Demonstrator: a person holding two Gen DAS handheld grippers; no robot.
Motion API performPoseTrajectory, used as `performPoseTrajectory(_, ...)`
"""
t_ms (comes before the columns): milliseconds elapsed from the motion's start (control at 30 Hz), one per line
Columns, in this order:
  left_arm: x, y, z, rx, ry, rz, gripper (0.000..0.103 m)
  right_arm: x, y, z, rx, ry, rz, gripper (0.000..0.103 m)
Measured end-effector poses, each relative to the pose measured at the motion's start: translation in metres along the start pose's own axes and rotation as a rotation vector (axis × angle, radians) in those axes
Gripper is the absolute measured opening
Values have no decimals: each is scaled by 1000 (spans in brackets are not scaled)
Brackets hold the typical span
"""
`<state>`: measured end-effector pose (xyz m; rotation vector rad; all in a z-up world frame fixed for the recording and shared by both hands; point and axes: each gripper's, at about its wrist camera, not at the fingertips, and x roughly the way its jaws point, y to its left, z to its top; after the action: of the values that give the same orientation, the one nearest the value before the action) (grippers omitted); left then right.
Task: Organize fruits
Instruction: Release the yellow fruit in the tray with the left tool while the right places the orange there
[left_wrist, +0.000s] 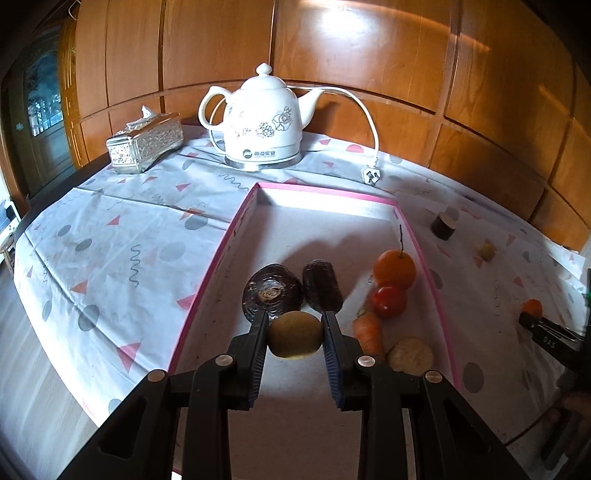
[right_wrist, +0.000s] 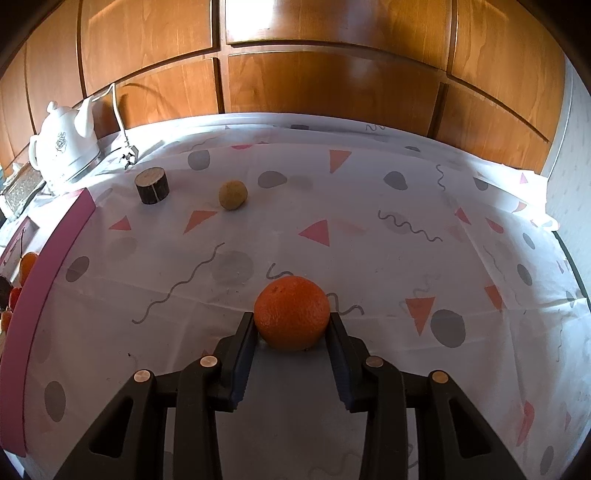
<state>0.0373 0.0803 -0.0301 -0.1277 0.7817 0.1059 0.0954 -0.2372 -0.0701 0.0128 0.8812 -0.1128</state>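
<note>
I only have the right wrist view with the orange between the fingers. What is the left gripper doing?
Observer: The left gripper is closed on a fuzzy green-brown kiwi over the pink-rimmed tray.
Operator: What is in that tray?
Observer: Two dark brown pieces, a stemmed orange fruit, a small red tomato, an orange carrot and a pale round slice.
Operator: Anything beyond the white kettle?
Observer: A silver patterned tissue box sits left of the white ceramic kettle.
</note>
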Motion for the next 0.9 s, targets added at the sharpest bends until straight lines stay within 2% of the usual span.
performPoseTrajectory(100, 3, 1, -1, -1, 5, 7, 29, -3, 4, 1, 7, 3, 30, 38)
performPoseTrajectory(300, 5, 4, -3, -11, 12, 15, 29, -17, 41, 1, -71, -23, 108, 38)
performPoseTrajectory(767, 13, 22, -7, -68, 36, 36, 30, -58, 147, 12, -228, -73, 396, 38)
performPoseTrajectory(900, 11, 26, -6, -82, 25, 40, 37, -62, 173, 15, -235, -61, 486, 38)
